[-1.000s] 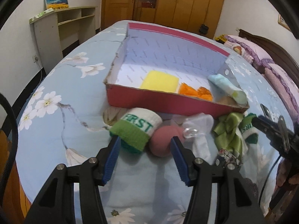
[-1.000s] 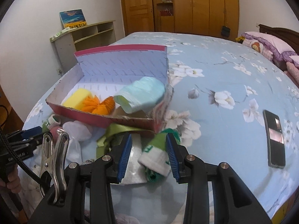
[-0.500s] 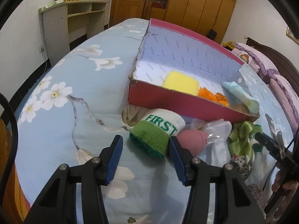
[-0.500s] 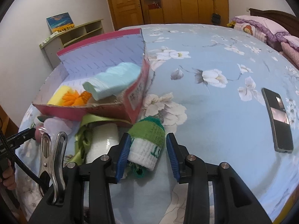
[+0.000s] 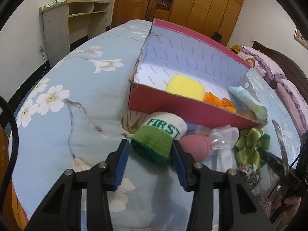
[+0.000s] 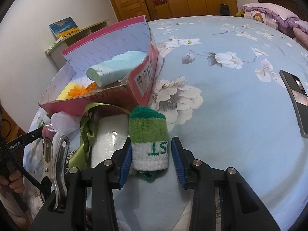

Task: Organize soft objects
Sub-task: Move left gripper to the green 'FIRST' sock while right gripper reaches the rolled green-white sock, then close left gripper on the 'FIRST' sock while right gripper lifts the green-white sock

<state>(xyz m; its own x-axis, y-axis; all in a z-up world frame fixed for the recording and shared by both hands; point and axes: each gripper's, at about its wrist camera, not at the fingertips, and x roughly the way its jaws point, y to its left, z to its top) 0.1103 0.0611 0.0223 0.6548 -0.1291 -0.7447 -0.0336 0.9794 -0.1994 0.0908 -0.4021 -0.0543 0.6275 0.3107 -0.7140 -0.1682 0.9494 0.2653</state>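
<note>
A red box [image 5: 184, 111] [image 6: 142, 80] on the bed holds a yellow sponge [image 5: 185, 89], an orange piece [image 5: 219, 102] and a light blue roll [image 5: 246, 100] [image 6: 119, 67]. My left gripper [image 5: 151, 157] is open, its jaws on either side of a green and white knit sock [image 5: 159, 136] marked FIRST. My right gripper [image 6: 152, 154] is open, its jaws astride a second green and white sock [image 6: 148, 134]. A pink ball [image 5: 194, 146], a sheer white bow [image 5: 223, 136] and a green ribbon [image 5: 248, 144] [image 6: 86, 130] lie in front of the box.
A phone [image 6: 296, 98] lies on the flowered blue bedspread [image 6: 231, 105] to the right. A metal clip [image 6: 55, 163] hangs on the right gripper. Pillows [image 5: 288, 88] are at the bed's head. A shelf [image 5: 77, 19] and wardrobes [image 5: 192, 3] stand beyond.
Both grippers moved forward, so each sock now sits deeper between its jaws. The left one shifted from the pink ball onto the sock. Both stay open.
</note>
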